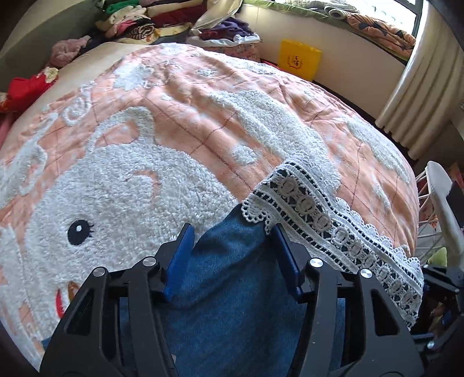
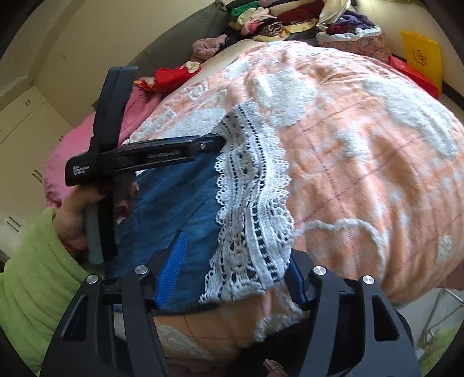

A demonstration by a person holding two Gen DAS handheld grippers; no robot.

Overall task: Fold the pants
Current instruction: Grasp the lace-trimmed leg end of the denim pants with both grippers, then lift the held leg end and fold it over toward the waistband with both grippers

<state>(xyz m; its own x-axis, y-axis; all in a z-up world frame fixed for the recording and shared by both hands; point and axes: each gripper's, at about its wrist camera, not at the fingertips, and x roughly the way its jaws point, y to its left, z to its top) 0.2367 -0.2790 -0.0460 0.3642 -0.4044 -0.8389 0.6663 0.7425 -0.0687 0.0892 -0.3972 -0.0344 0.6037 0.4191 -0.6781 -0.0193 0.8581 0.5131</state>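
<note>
Blue denim pants (image 1: 229, 261) with a white lace hem (image 1: 327, 220) lie on a peach and white bedspread (image 1: 179, 121). My left gripper (image 1: 233, 240) is open, its blue fingers (image 1: 181, 255) straddling the denim just behind the lace. In the right wrist view the same pants (image 2: 177, 203) and lace hem (image 2: 249, 208) lie ahead. My right gripper (image 2: 235, 261) is open over the near lace edge. The left gripper body (image 2: 139, 158) shows at left, held by a hand in a green sleeve.
Piles of clothes (image 1: 139, 23) sit at the far side of the bed. A yellow bag (image 1: 298, 59) stands by the wall, curtains (image 1: 417, 95) at right. A pink blanket (image 2: 87, 139) lies at the bed's left. A drying rack (image 1: 435, 208) is beside the bed.
</note>
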